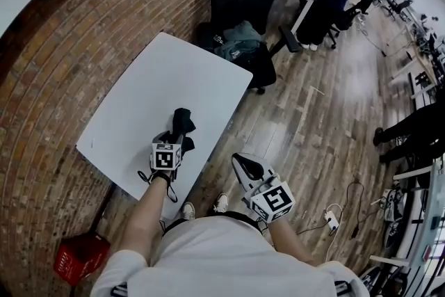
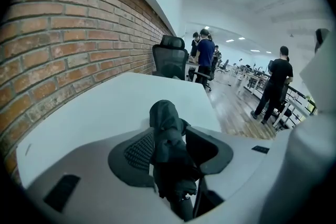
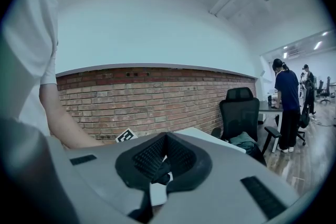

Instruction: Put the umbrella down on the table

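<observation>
Folded black umbrella (image 2: 167, 134) noted between the fingers of the left gripper (image 1: 175, 139), both ribbed pads pressed on its cloth, so it is judged gripped and carried. It is placed over the near right part of the white bench (image 1: 160, 80), close to the near edge; whether its lower end touches the top cannot be told. Right gripper (image 3: 164, 139) is held off the bench to the right, above the wood floor, fingers closed with nothing between them. Risks, as judged: if released here, an overhanging end could tip the umbrella off the near edge to the floor. If let go before it rests on the top, a bounce or roll towards that edge is likely. Loose cloth may snag on the ribbed pads and be dragged back as the fingers part. Long axis runs near to far, roughly along the fingers; one end pokes past the fingertips towards the far side, the other lies back under the hand. Which end is the handle cannot be made out.
</observation>
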